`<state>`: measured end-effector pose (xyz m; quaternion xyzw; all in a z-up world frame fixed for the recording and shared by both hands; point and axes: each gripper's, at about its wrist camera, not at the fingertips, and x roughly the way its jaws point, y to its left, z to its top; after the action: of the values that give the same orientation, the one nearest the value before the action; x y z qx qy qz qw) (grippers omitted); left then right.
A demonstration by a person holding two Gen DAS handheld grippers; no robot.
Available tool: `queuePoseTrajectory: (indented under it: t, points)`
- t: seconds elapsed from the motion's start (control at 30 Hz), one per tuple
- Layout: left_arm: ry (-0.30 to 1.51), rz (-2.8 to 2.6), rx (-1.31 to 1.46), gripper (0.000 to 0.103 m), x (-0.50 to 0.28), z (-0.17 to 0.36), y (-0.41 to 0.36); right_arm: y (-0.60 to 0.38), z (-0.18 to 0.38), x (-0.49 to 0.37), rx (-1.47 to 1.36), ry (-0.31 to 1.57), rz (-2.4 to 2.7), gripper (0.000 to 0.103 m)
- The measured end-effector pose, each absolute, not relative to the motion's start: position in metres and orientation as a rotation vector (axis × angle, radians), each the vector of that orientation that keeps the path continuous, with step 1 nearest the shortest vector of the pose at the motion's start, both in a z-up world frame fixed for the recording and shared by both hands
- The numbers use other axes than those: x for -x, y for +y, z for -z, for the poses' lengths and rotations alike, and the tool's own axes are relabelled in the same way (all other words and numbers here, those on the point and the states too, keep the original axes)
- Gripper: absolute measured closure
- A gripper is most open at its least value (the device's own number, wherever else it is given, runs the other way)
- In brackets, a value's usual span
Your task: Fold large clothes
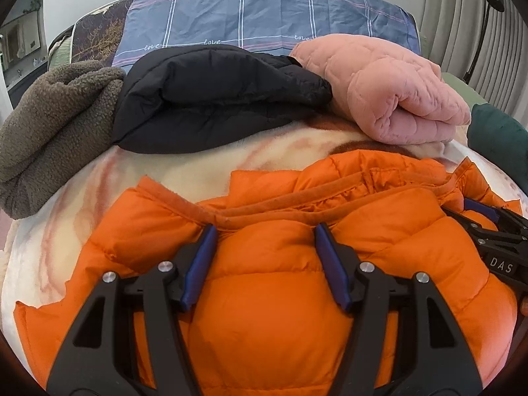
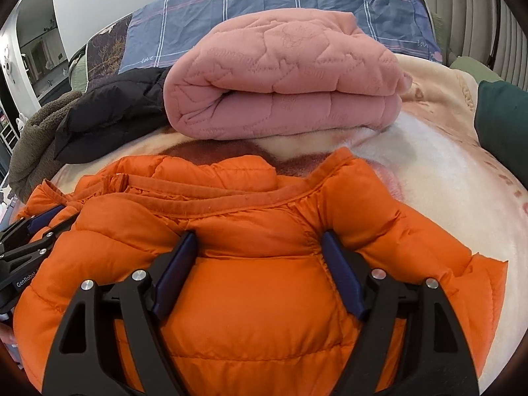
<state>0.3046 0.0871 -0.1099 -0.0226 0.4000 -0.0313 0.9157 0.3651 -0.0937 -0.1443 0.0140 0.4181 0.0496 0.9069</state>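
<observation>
Orange padded fabric of a puffer jacket [image 1: 270, 283] is being straddled by both grippers on a cream blanket [image 1: 76, 204]. The left gripper [image 1: 264, 234] is being held with its jaws apart, a puffed panel bulging between the blue pads [image 1: 201, 264]; whether the pads are pressing it cannot be told. The right gripper [image 2: 260, 241] is being held likewise, jaws spread over the jacket's other side, with grip equally uncertain. Beyond the left gripper's tips, a black jacket [image 1: 214, 99] and a brown fleece [image 1: 49, 125] are being shown; beyond the right gripper's tips, a folded pink quilted garment [image 2: 283, 92] is lying.
</observation>
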Motion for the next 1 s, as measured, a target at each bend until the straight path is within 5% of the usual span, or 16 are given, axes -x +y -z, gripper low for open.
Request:
queuePoseTrajectory:
  t: [0.5, 0.7, 1.0]
  points:
    - [0.863, 0.046, 0.015, 0.039, -0.31, 0.112, 0.08, -0.085, 0.145, -0.365, 0.015, 0.869, -0.061, 0.025]
    - [0.826, 0.135, 0.193, 0.048, -0.271, 0.064, 0.096, -0.082, 0.101, -0.326, -0.034, 0.862, -0.09, 0.025]
    - [0.818, 0.062, -0.047, 0.034, -0.247, 0.094, 0.051, -0.083, 0.128, -0.292, -0.08, 0.812, -0.079, 0.021]
